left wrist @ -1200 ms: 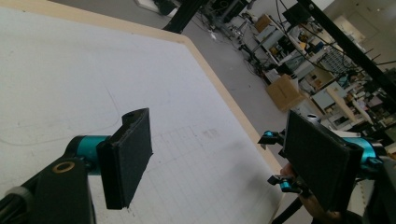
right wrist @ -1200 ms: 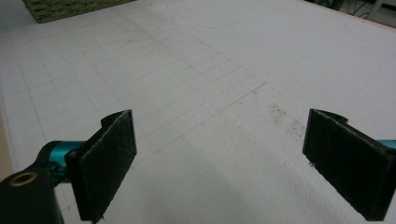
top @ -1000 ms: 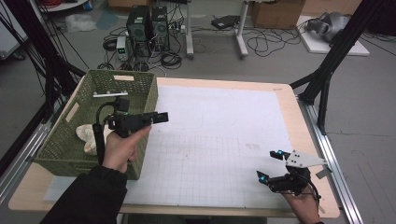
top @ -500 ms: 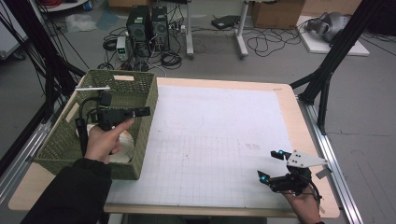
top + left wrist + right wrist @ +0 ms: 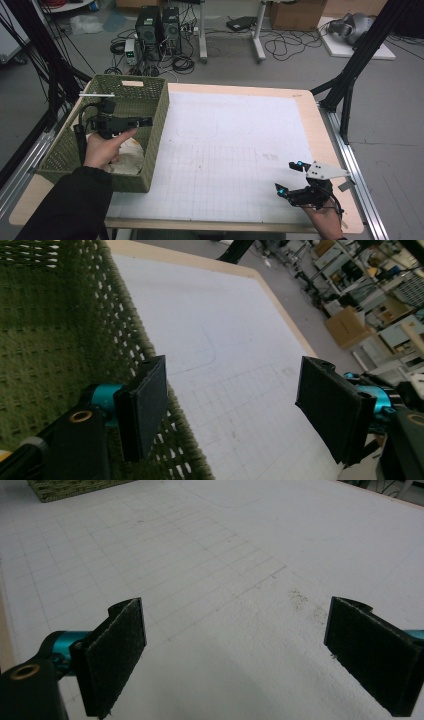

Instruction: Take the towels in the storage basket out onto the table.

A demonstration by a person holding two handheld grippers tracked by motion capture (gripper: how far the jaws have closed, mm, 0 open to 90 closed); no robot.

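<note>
Computer towers (image 5: 159, 22) and loose cables lie on the grey floor across the top of the high view, behind a wooden table (image 5: 305, 107) covered by a white gridded mat (image 5: 235, 145). At centre left stands a green woven basket (image 5: 150, 90); pale cloth (image 5: 131, 150) lies in its near end. Over the basket hangs the left gripper (image 5: 142, 121), jaws spread wide and empty, one jaw over the basket wall, the other over the mat. At lower right the right gripper (image 5: 289, 177) rests low over the mat, jaws likewise wide apart, gripping nothing.
</note>
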